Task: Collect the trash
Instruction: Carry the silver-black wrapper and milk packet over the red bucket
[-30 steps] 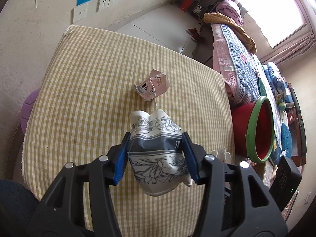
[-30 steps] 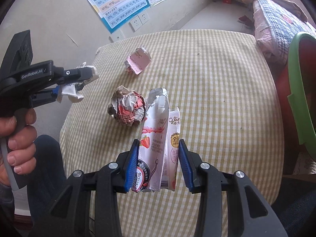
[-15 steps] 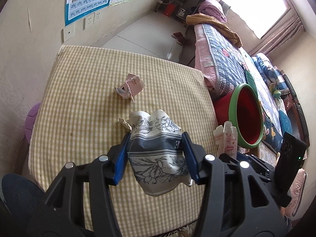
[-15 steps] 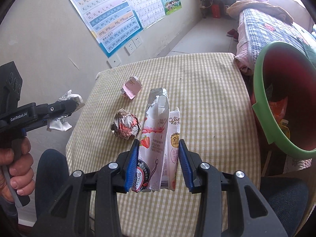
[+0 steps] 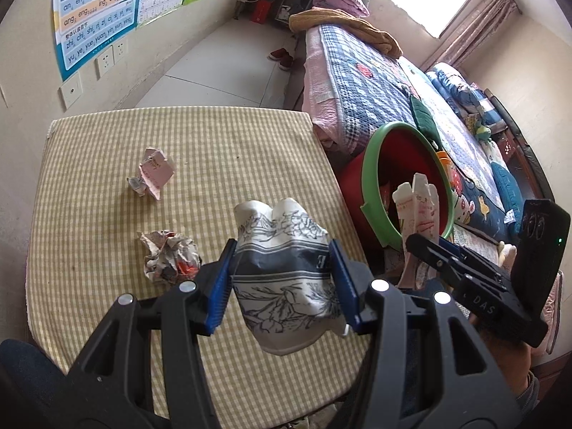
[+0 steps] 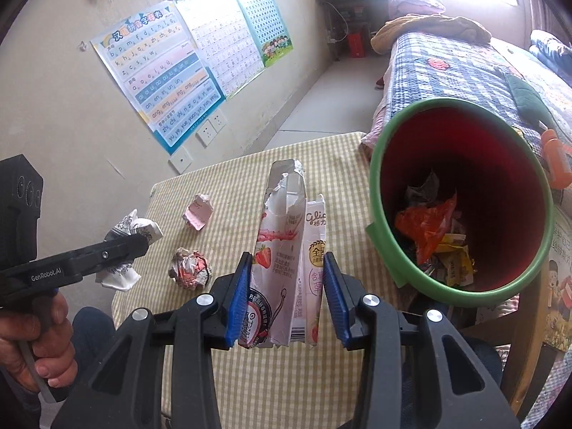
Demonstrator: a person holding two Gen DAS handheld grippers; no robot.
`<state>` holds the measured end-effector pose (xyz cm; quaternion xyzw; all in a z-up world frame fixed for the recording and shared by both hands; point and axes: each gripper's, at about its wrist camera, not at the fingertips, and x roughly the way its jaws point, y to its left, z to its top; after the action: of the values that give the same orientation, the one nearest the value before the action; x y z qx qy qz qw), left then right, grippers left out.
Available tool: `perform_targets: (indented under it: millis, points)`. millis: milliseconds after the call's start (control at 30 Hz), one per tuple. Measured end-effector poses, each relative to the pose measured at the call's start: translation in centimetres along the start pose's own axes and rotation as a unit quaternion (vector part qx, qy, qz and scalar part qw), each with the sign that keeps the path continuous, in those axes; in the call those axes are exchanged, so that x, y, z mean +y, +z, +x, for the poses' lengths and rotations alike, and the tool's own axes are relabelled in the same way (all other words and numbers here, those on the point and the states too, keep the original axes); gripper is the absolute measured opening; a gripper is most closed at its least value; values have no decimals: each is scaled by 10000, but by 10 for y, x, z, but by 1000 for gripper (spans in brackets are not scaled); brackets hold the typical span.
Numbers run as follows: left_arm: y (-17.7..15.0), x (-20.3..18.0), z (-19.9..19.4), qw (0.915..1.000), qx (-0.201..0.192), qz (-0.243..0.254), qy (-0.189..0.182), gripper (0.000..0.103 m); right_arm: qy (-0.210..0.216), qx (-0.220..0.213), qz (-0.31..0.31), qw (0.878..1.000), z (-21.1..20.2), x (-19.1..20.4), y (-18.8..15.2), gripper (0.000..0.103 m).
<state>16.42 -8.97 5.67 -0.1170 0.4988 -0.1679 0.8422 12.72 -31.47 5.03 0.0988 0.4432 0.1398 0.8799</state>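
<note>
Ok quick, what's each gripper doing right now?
Left gripper: closed on the blue-and-white crumpled wrapper, above the table.
Right gripper: closed on the flattened strawberry carton, near the red bin.

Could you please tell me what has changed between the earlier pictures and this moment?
Both grippers have swung away from the table toward the red bin: the right gripper has carried the strawberry carton close beside its rim, and the left gripper follows with the blue-patterned wrapper. Nothing was released or newly grasped. The pink paper and crumpled ball still lie on the checked cloth.
</note>
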Motion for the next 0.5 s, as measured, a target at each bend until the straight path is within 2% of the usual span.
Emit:
perform_targets:
  millis: [267, 500]
  points:
    - [23, -51, 23, 9990, 25, 406, -187, 49, -171, -238, 306, 9991, -18, -47, 14, 39]
    - [28, -91, 47, 9965, 173, 724, -384, 49, -375, -398, 562, 9969, -32, -88, 15, 39]
